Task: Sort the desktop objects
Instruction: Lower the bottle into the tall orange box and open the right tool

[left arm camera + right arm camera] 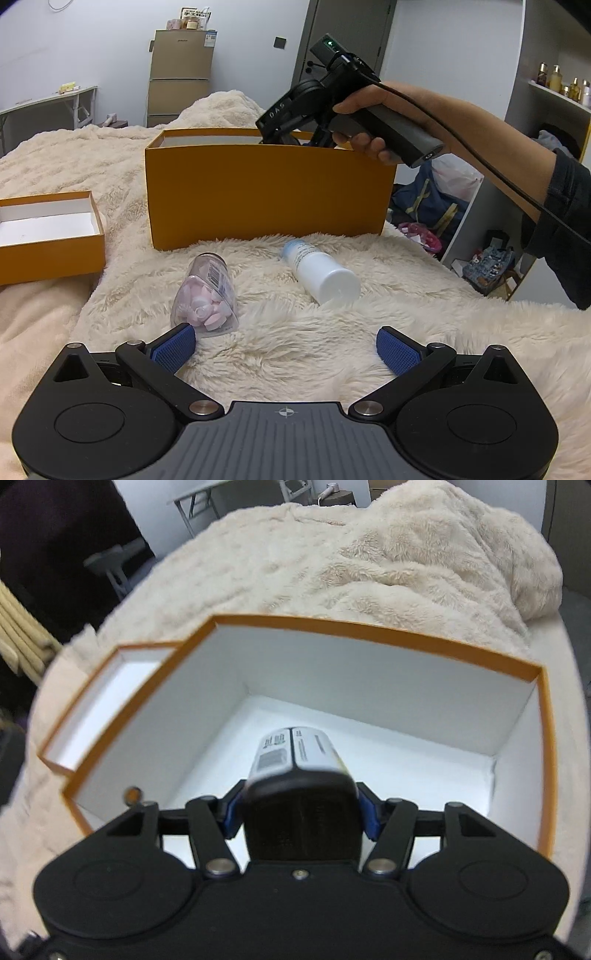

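Two bottles (320,271), one white (320,271), one clear (205,295), are lying on fluffy blanket (332,350); two orange cardboard boxes (269,188) are sitting nearby. The left gripper (286,347) is spread; the right gripper (301,812) is pinching a black-capped tube (299,771).

I am counting two orange boxes (269,195) (48,240), three bottles (321,273) (207,295) (299,760), and two grippers (286,347) (301,812).

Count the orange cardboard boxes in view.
2. Large orange cardboard box stands behind the two bottles; small shallow orange cardboard box sits at its left. None seems hidden.
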`<state>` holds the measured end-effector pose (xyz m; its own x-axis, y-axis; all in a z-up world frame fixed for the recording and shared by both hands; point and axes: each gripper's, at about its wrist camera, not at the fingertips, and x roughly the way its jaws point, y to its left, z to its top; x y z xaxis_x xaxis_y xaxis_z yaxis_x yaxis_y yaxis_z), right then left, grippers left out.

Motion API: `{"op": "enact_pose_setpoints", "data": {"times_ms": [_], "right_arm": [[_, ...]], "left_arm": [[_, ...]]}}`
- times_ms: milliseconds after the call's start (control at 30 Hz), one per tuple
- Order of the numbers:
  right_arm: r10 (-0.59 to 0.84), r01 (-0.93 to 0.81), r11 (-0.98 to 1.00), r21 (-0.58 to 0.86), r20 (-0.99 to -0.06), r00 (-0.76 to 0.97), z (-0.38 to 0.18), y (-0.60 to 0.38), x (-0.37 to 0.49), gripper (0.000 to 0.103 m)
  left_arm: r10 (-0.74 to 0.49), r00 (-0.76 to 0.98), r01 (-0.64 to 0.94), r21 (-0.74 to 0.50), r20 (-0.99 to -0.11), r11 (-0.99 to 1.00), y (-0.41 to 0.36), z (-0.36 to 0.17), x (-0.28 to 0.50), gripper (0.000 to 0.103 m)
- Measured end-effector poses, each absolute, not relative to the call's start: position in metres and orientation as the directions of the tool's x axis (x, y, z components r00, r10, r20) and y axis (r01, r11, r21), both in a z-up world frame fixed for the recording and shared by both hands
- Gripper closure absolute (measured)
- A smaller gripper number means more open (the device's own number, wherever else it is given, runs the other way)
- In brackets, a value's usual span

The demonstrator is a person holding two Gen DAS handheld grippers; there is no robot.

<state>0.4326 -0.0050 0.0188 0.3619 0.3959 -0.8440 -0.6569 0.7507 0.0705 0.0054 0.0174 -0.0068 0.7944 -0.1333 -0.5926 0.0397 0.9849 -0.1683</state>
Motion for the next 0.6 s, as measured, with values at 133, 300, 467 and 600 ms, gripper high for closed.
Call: {"op": "enact_pose_setpoints", "data": {"times_ms": [133, 300, 467, 600], "right_arm": [[0.335, -0.614, 0.789, -0.037, -0.810, 0.481, 0.030, -0.018, 0.431, 0.029], [0.462, -0.613, 0.786, 0.083, -0.737, 0.493, 0.053, -0.044, 0.421, 0.030], [0.565, -0.698, 0.703, 0.136, -0.703, 0.432, 0.067, -0.045, 0.394, 0.052], [0.526, -0.747, 0.659, 0.085, -0.763, 0.377, 0.063, -0.017, 0.387, 0.062]], "left_arm": [[-0.133, 0.794, 0.041, -0.166, -0.593, 0.985, 0.017, -0.008, 0.006, 0.000], [-0.133, 0.794, 0.041, -0.165, -0.593, 0.985, 0.017, -0.009, 0.006, 0.000], [-0.132, 0.792, 0.042, -0.161, -0.596, 0.986, 0.015, -0.009, 0.007, 0.000], [-0.132, 0.792, 0.043, -0.162, -0.595, 0.986, 0.015, -0.010, 0.007, 0.000]]}}
